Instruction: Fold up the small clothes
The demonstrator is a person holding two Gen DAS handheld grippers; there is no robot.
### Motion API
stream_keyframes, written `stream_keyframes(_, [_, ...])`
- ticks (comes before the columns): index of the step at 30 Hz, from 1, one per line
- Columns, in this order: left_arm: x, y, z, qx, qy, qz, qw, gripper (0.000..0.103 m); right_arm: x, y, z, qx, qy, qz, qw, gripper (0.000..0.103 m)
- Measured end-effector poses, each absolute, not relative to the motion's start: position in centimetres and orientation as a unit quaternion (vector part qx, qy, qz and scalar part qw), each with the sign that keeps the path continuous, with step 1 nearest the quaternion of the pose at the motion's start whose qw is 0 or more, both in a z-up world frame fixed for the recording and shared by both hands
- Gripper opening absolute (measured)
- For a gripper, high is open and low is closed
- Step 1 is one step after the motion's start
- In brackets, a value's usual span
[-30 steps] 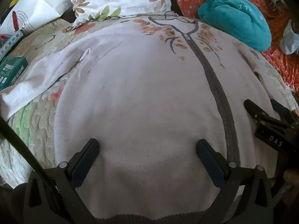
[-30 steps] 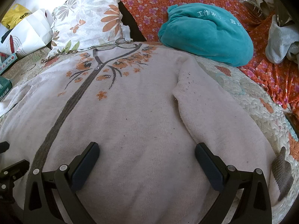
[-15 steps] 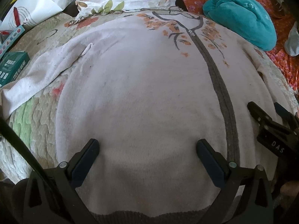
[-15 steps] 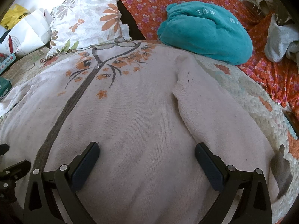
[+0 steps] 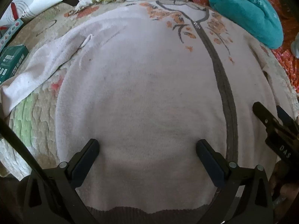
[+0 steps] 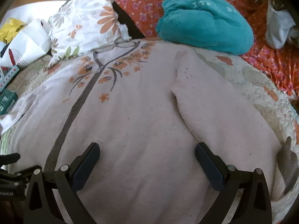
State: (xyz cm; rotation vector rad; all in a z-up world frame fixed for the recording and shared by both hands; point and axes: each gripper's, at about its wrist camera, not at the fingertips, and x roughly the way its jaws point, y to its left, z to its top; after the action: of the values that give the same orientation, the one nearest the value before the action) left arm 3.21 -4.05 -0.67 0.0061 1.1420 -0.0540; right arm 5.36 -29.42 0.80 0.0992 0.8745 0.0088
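Note:
A pale pink zip-up sweater [image 5: 145, 93] with orange flower prints and a grey zip band lies flat, front up, on a quilted bed; it also fills the right wrist view [image 6: 142, 123]. Its left sleeve [image 5: 35, 71] spreads out to the side. Its right sleeve [image 6: 220, 115] lies along the body, its grey cuff [image 6: 286, 156] near the bed edge. My left gripper [image 5: 147, 156] is open and empty, low over the hem's left half. My right gripper [image 6: 146, 157] is open and empty over the hem's right half; it shows at the right edge of the left wrist view [image 5: 274, 123].
A teal bundle of cloth [image 6: 205, 20] lies past the sweater's collar on an orange flowered sheet [image 6: 142, 5]. A floral pillow [image 6: 84, 28] and a white paper bag [image 6: 24, 44] sit at the far left. A green box [image 5: 11, 63] lies beside the left sleeve.
Both grippers have moved a little lower and forward over the sweater, so it fills more of each view. Both stay open. The sweater has not moved.

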Motion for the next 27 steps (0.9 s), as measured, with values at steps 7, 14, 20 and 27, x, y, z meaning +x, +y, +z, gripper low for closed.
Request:
stream_keyframes(7, [2.8,-3.9,-0.7,-0.005,0.538,-0.018,0.843,0.103,4.4,-28.7,1.4,0.033,0.423,0.025,0.905,0.092])
stream_keyframes(14, [1.8,-3.8,-0.6,-0.001,0.519,-0.02,0.854,0.103,4.5,-28.0,0.7,0.009,0.425,0.008,0.905,0.098])
stream_keyframes(20, [1.7,-3.5,-0.7,-0.003,0.521,-0.034,0.853,0.103,4.6,-30.8,2.7,0.076,0.437,0.037,0.896,0.085])
stream_keyframes(27, [2.1,-3.5,-0.7,-0.003,0.528,-0.039,0.848,0.103,2.1,-44.6,9.6,0.205,0.439,0.065,0.873,0.083])
